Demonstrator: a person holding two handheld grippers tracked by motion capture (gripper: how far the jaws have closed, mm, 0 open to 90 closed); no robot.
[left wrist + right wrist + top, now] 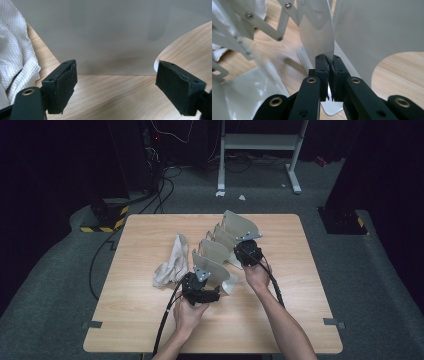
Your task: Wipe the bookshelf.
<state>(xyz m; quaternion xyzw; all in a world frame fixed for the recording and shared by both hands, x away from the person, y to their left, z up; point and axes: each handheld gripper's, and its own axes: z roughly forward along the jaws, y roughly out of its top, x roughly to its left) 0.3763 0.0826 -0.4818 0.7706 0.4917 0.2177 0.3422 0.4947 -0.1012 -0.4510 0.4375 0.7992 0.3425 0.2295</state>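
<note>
on the wooden table (280, 320), right gripper (328, 75) pinches rack plate (319, 35); left gripper (116, 87) gapes.

A pale grey expanding rack (222, 251) of upright curved plates — spread open mid-table, beside a crumpled white cloth (172, 262).

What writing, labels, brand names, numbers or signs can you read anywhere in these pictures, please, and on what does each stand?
None can be read: the grey folding rack, the white cloth, the wooden table and both grippers bear no legible text. The yellow-and-black hazard stripes on the floor are a pattern, not words.
</note>
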